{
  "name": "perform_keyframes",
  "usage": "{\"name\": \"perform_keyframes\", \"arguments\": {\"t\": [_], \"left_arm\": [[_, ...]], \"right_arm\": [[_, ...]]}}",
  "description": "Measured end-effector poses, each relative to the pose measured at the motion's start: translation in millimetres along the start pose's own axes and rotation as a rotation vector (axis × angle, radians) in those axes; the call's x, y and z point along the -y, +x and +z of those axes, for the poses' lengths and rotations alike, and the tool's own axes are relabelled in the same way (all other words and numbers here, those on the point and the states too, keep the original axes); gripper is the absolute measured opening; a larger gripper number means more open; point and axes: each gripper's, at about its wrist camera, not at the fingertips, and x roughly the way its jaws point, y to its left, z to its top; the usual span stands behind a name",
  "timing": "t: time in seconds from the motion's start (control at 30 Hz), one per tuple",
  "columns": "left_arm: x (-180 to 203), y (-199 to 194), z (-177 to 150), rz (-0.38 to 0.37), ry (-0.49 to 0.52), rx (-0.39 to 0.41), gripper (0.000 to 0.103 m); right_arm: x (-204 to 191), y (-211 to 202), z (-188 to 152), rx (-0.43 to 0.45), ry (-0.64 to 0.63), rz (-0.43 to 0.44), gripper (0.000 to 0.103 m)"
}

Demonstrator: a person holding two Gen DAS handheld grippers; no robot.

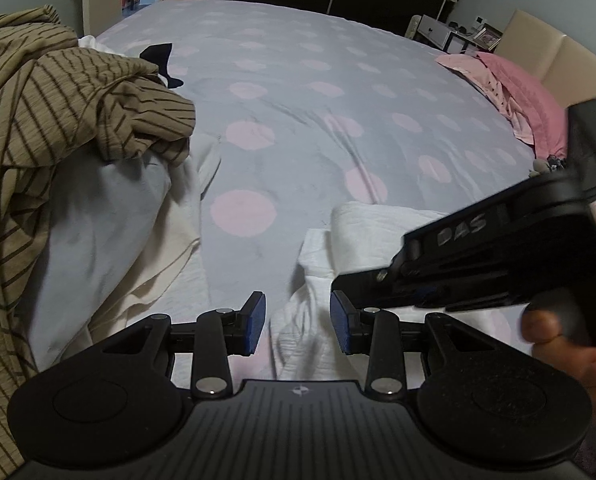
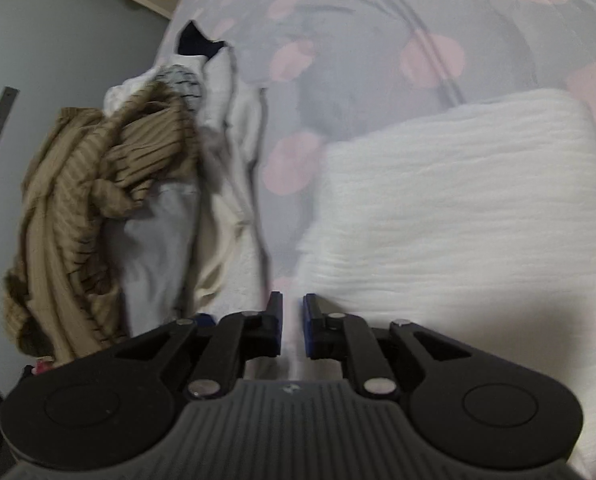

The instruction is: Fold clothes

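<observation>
The left tongs [image 1: 297,327] hang low over the bed [image 1: 298,92] with their blue pads wide apart, holding nothing, a rumpled edge of the white garment [image 1: 310,280] between them. The right tongs [image 2: 294,328] reach across from the right, a hand [image 1: 570,332] on the grip; their pads stand narrowly apart, and blur hides whether white cloth is caught there. The white garment [image 2: 458,208] lies folded on the bed's near right. A heap of clothes [image 1: 58,152] crowds the left edge, cut off; the spotted middle lies open.
</observation>
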Motion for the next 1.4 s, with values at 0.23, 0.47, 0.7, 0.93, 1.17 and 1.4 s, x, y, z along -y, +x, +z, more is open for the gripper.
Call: {"name": "perform_keyframes", "arguments": {"t": [0.23,0.47,0.7,0.93,1.17,1.4], "left_arm": [[2,-5,-10,-0.087,-0.02,-0.029,0.033],[25,17,-29,-0.118,0.022,-0.138,0.04],[35,38,-42,-0.099,0.053,-0.204,0.005],[30,-6,-25,-0.08,0.059,-0.06,0.004],[6,37,-33,0.015,-0.014,-0.128,0.005],[19,19,-37,0.073,0.02,-0.084,0.033]], "right_arm": [[-7,-18,-2,0.051,-0.07,-0.06,0.03],[47,-53,-20,0.052,-0.021,-0.188,0.032],[89,-76,-46,0.05,-0.003,-0.256,0.036],[116,-91,-63,0.055,-0.013,-0.301,0.036],[133,-85,-68,0.044,-0.012,-0.283,0.037],[131,-74,-74,0.008,-0.037,-0.171,0.048]]}}
